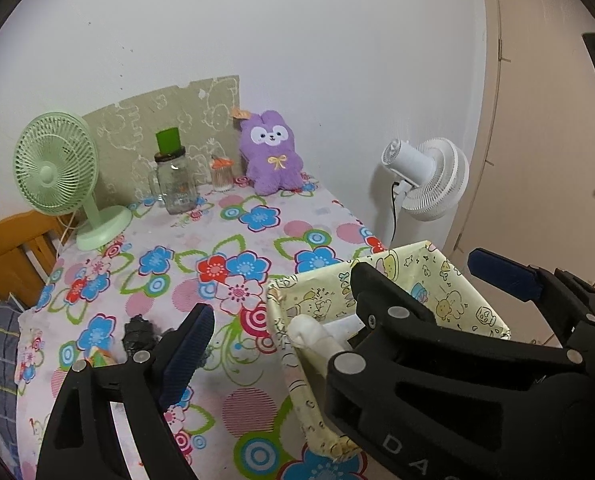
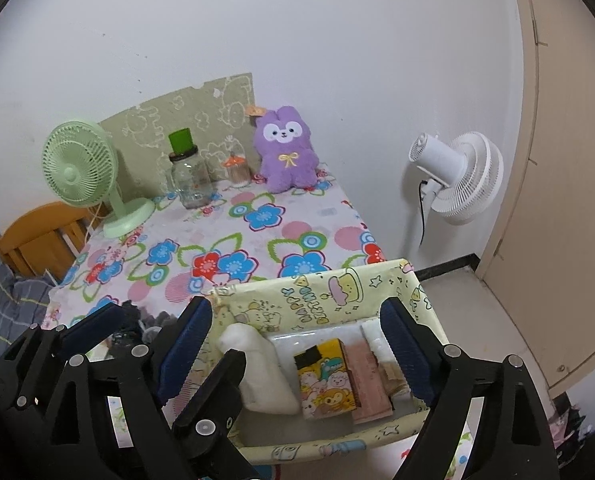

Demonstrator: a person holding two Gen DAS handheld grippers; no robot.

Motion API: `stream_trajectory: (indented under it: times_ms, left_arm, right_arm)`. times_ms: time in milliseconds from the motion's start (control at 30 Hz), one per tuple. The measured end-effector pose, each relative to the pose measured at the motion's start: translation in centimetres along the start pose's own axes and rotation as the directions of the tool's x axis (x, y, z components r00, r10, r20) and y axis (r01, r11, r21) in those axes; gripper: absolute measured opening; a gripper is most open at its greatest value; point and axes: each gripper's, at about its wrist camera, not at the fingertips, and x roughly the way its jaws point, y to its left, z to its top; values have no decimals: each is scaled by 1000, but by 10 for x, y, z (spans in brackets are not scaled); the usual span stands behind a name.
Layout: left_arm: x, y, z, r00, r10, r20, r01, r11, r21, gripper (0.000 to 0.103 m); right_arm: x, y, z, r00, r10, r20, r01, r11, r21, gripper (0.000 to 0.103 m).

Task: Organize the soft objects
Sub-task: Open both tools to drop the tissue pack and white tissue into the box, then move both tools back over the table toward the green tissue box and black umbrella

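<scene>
Right wrist view: a yellow cartoon-print fabric bin (image 2: 321,304) sits at the near right edge of a table covered in a flowered cloth (image 2: 233,236). The right gripper (image 2: 297,348) hangs just above the bin, its blue-padded jaws spread wide with nothing pinched between them. The left gripper (image 2: 137,332) sits just left of the bin, over a dark crumpled thing (image 2: 137,316) lying on the cloth beside the bin's left wall; what that thing is I cannot tell. Its jaws are also spread and empty.

Inside the bin, from its left wall rightward: a rolled white soft bundle (image 2: 257,368), a yellow cartoon-print pack (image 2: 327,380), a pink flat pack (image 2: 371,380), and a white folded piece (image 2: 377,344) against the right wall. They stand side by side and fill most of the floor.

Judging by the open jaws above a filled bin, a placing step looks just finished. Far across the table from the bin, against the back wall, a purple plush rabbit (image 2: 287,152) sits upright. Beside it stand a small jar with an orange lid (image 2: 238,172), a glass jar (image 2: 191,180) and a green desk fan (image 2: 81,172).

The next move likely calls for choosing the next soft item, the dark thing beside the bin or the plush, and closing gently on it.
</scene>
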Motion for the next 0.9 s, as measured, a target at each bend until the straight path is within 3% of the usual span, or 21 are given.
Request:
stream_trajectory:
  times_ms: [267, 900]
  left_arm:
    - [-23, 12, -1, 999, 22, 47, -22, 1000, -8, 93]
    - [-58, 57, -17, 994, 71, 83, -68, 997, -42, 97]
  right_arm:
    - [-25, 19, 1, 998, 13, 56, -11, 1000, -27, 91]
    - [-52, 73, -6, 994, 56, 98, -49, 996, -76, 94]
